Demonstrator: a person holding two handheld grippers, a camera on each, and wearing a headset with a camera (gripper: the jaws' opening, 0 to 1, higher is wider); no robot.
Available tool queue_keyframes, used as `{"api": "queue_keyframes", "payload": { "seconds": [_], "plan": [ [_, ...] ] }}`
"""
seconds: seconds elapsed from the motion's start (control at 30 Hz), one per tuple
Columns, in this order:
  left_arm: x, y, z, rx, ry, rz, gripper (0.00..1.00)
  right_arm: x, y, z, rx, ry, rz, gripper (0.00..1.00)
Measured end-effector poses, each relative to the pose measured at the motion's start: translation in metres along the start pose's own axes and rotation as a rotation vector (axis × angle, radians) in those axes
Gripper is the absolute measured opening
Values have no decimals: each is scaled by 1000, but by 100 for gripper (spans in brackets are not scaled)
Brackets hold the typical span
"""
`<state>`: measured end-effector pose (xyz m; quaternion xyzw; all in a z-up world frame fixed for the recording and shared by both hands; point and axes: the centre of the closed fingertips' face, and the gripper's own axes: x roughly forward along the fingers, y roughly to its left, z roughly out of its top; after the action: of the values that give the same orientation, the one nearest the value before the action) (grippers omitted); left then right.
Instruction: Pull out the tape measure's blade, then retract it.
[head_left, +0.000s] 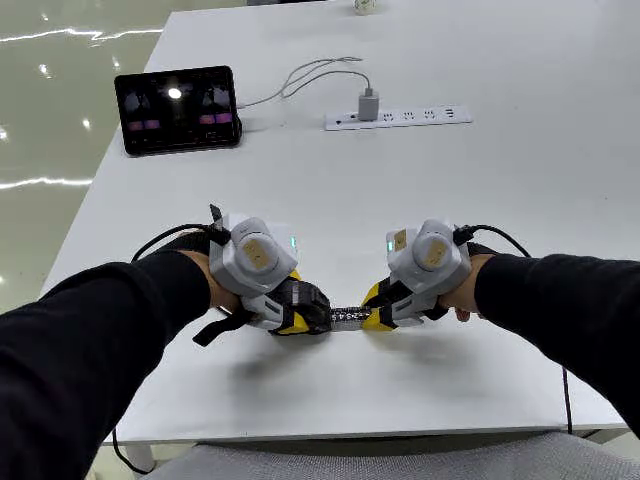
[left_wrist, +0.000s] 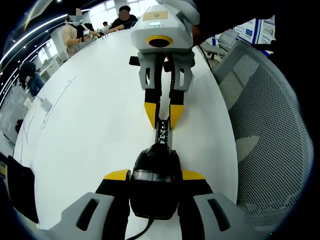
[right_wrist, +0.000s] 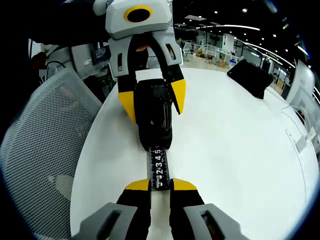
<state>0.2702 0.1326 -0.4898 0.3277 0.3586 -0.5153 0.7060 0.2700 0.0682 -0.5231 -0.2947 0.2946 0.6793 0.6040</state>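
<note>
The left tool (head_left: 297, 322) grips the tape measure (head_left: 306, 300), the right tool (head_left: 377, 320) pinching its short blade (head_left: 349, 318).

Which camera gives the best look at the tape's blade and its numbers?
The right gripper view: the blade lies close, straight out of the case, digits readable. The left gripper view shows a shorter, farther stretch of blade. The head view shows a tiny strip, digits unreadable.
</note>
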Motion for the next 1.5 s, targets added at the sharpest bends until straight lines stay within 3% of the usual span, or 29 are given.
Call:
{"api": "queue_keyframes", "payload": {
  "seconds": [1.5],
  "plan": [
    [-1,0,1,-2,-8,1,31,-11,0,-14,18,14,-8,10]
  ]
}}
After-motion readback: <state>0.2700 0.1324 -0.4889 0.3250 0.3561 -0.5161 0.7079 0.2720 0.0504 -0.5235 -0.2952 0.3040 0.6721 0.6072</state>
